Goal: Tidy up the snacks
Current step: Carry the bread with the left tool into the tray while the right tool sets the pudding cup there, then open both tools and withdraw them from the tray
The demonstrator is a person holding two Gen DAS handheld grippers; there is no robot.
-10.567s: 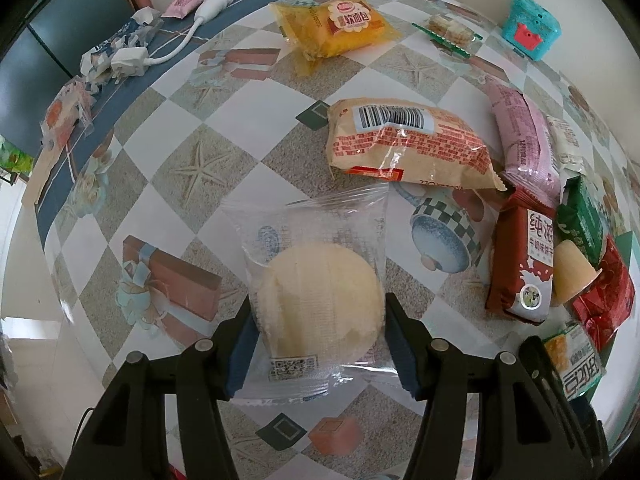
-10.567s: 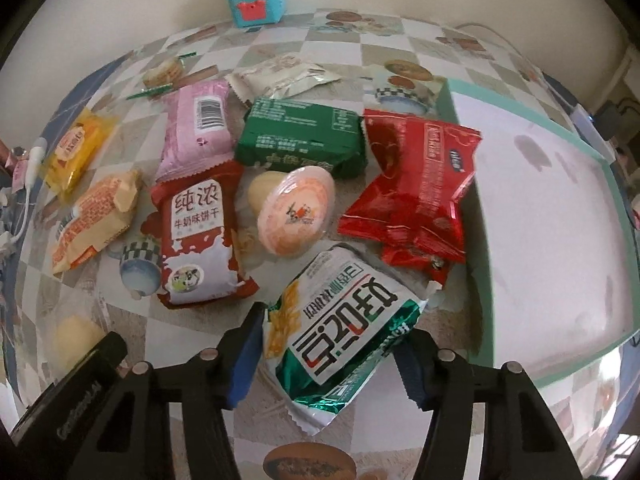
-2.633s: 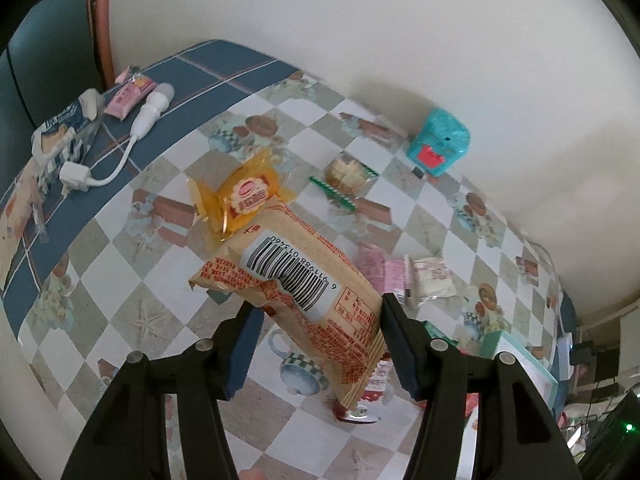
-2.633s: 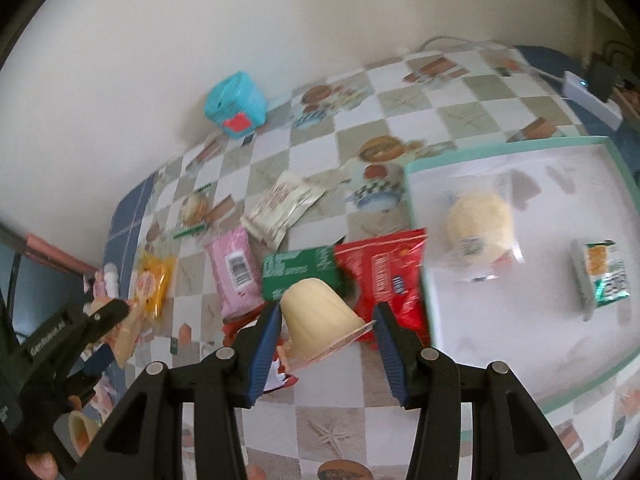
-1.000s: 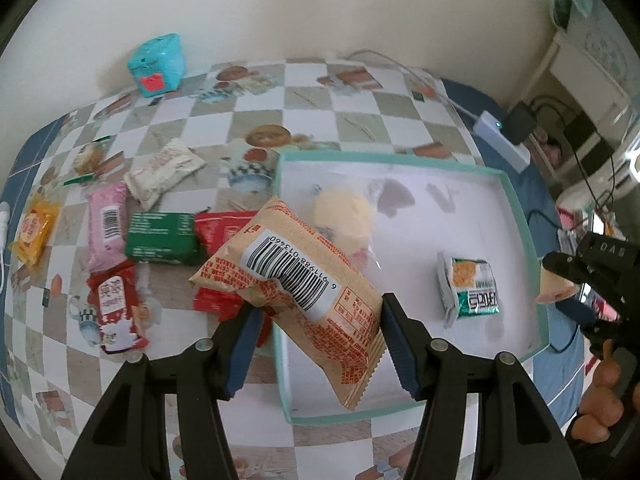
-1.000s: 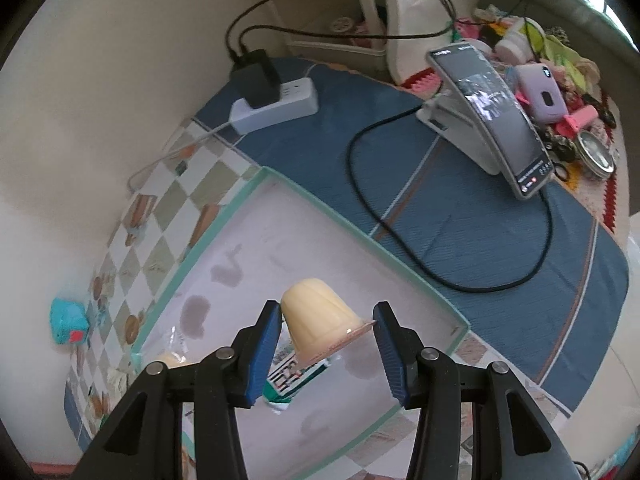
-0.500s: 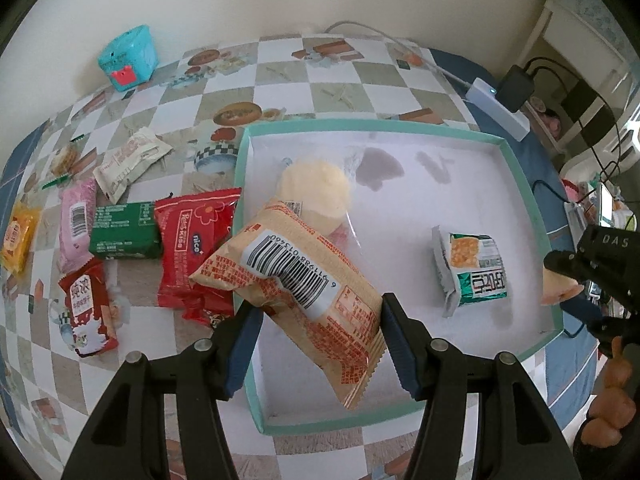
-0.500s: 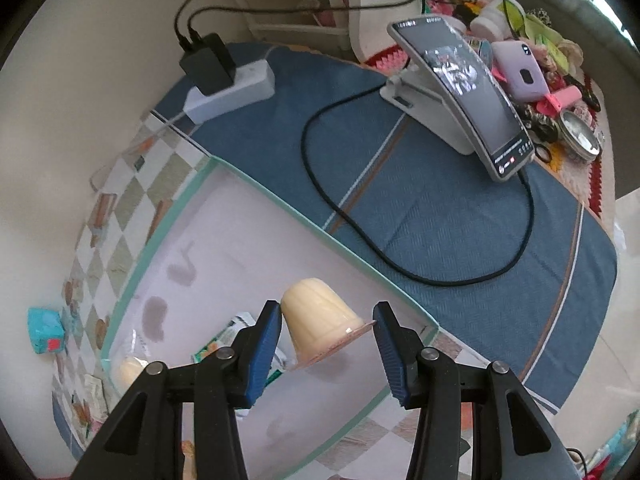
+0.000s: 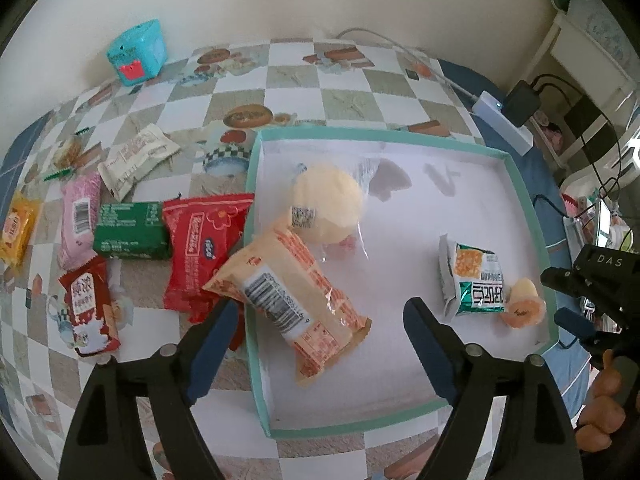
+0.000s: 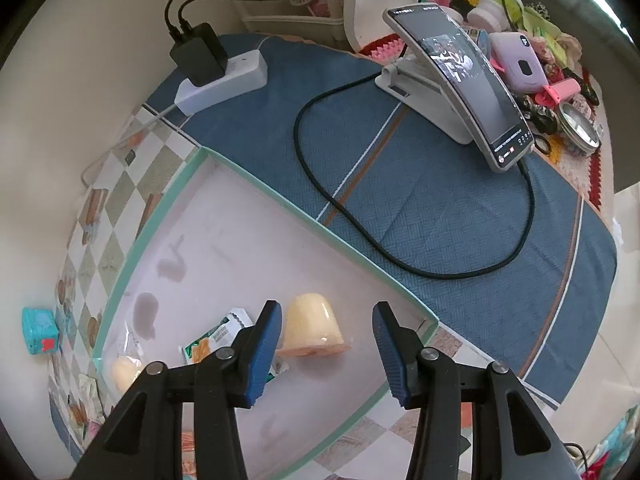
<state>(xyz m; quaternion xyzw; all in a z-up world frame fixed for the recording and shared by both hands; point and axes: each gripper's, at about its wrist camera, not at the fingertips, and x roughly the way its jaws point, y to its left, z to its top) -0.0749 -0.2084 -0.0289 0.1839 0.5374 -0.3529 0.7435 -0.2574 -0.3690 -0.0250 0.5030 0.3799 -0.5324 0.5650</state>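
The orange bread packet (image 9: pixel 294 286) is lying in the lower centre of the left view, its top end resting across the left wall of the teal-rimmed tray (image 9: pixel 400 135), the left claw (image 9: pixel 316 330) spread wide around it — empty. The jelly cup (image 10: pixel 312 330) is lying tipped on the tray floor at lower centre of the right view, between the fingers of the right claw (image 10: pixel 326 338), which is also gaping and gripping nothing. Lifting both claws straight up looks wisest — sideways sweeps could drag the packet out. More snacks, like the red packet (image 9: pixel 200 248), are waiting on the bench (image 9: pixel 320 80) at left.
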